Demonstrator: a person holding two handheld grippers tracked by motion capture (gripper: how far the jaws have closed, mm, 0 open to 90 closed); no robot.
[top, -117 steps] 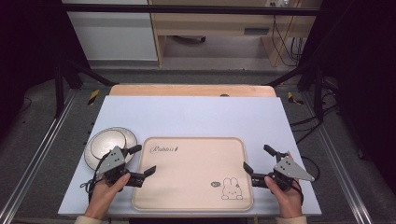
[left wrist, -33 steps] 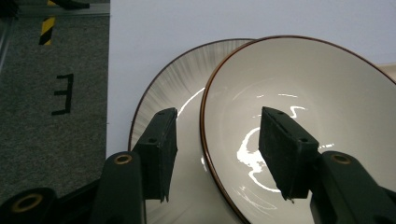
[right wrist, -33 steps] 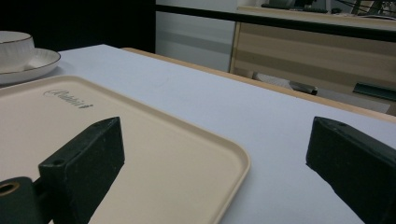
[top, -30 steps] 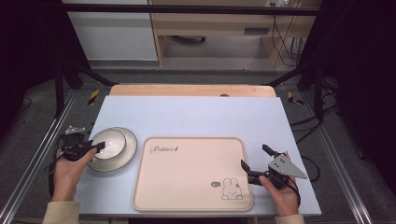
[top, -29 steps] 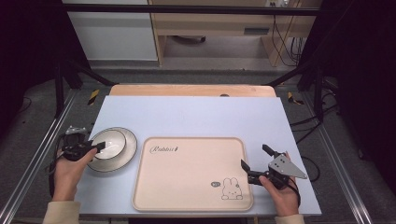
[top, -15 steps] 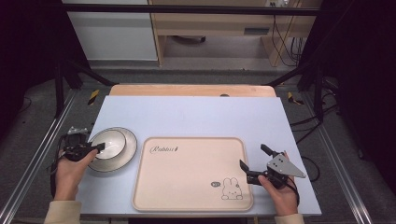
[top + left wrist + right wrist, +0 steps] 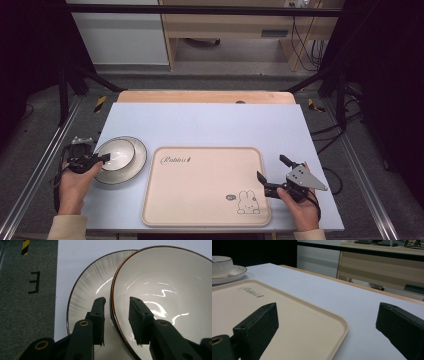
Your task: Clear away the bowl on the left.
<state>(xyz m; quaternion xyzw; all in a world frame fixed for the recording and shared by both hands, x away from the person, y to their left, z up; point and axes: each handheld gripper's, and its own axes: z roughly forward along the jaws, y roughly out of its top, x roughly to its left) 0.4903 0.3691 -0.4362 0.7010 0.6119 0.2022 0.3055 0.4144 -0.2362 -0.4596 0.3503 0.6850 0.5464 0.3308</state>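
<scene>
The bowl (image 7: 165,290) looks like glossy glazed ceramic with a brown rim; the plate (image 7: 87,292) beneath has a streaked glaze. The tray (image 7: 205,185) appears matt beige plastic, the table (image 7: 210,125) smooth and matt, its far edge wood

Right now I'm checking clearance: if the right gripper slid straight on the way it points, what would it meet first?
Probably the tray. The right gripper points left across the table, its open jaws astride the tray's right rim, so the rim or flat bed comes first. Farther along stand the bowl and plate. Height is unclear.
</scene>
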